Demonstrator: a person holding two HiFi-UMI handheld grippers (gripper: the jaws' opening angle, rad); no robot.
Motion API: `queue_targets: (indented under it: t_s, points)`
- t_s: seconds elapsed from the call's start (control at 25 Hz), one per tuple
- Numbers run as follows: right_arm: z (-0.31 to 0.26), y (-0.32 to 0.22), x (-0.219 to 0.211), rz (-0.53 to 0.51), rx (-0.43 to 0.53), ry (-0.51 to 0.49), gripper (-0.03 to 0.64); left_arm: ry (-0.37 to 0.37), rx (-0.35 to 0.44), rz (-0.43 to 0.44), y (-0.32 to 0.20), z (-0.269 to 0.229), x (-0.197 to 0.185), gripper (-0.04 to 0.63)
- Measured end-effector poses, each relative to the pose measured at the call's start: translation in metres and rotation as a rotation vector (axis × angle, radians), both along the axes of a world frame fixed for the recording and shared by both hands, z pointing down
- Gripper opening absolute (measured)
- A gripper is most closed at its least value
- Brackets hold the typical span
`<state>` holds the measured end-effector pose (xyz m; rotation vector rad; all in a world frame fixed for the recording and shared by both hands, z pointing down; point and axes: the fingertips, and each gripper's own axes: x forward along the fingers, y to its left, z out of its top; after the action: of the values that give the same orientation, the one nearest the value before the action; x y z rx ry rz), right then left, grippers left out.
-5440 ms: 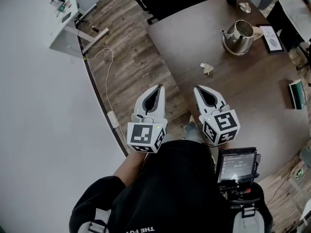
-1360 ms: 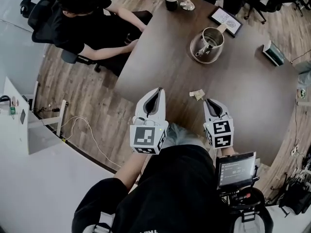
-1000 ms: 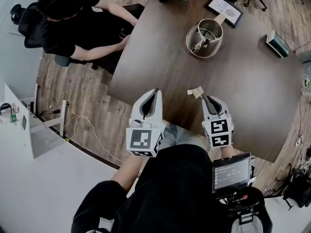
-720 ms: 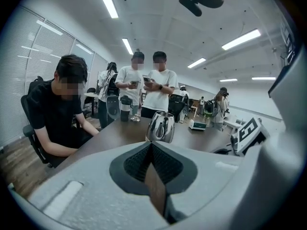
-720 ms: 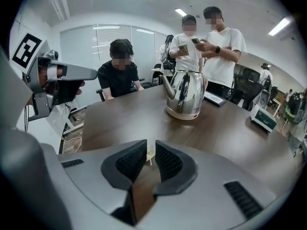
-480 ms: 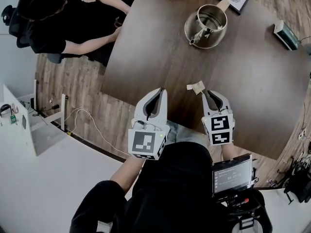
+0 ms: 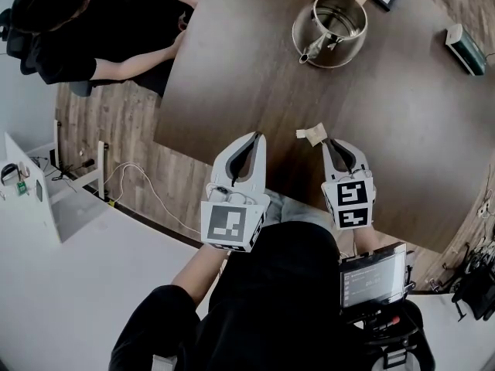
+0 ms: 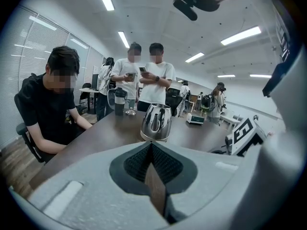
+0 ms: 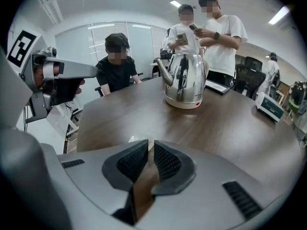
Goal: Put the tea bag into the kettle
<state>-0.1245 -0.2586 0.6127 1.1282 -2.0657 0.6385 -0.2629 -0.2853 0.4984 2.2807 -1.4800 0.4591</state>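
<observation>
Head view: your left gripper (image 7: 257, 137) and right gripper (image 7: 329, 141) sit at the near edge of the dark surface (image 7: 232, 68). The tea bag (image 7: 313, 134) lies just beyond the right gripper's tip, and the kettle (image 7: 332, 20) stands well apart.
Left gripper view: jaws pressed together, empty, kettle ahead.
Right gripper view: jaws narrowed to a hairline slit, nothing between. A corner of the tea bag shows just ahead.

Tea bag and kettle: both on the table, well apart.
Tea bag (image 7: 313, 135): small, pale, crumpled packet lying flat on the dark wood table (image 7: 402, 130), close to its near edge. Kettle (image 7: 334, 23): polished steel, standing upright toward the far side. Its top is open with the interior visible from above, the spout points near-left, and a pale handle is on the opposite side.
</observation>
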Motion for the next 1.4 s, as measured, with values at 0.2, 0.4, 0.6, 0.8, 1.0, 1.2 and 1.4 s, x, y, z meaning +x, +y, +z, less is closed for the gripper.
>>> queue_targets:
  t_s: [0.2,0.4,0.6,0.8,1.0,1.2,1.4]
  points:
    - [0.009,-0.008,0.001,-0.007,-0.005,-0.011,0.043,-0.004,-0.016,-0.001,-0.007,0.011,0.005,0.003]
    - [0.01,-0.006,-0.001,-0.007,-0.018,-0.007,0.04,-0.001,-0.018,0.002,-0.007,0.009,0.005,0.002]
    - [0.01,-0.008,-0.002,0.001,-0.018,-0.009,0.04,-0.006,-0.015,0.007,-0.009,0.009,0.004,0.002]
    - [0.007,-0.01,-0.004,0.008,-0.019,-0.018,0.04,-0.009,-0.017,0.011,-0.012,0.007,0.003,0.002]
    - [0.002,-0.015,-0.006,0.011,-0.015,-0.023,0.04,-0.008,-0.017,0.009,-0.014,0.007,0.003,0.002]
    - [-0.002,-0.017,-0.011,0.004,-0.008,-0.042,0.04,-0.006,-0.015,0.008,-0.013,0.005,0.004,0.002]
    - [-0.002,-0.019,-0.008,0.023,-0.011,-0.031,0.04,-0.008,-0.012,0.012,-0.013,0.002,0.005,0.002]
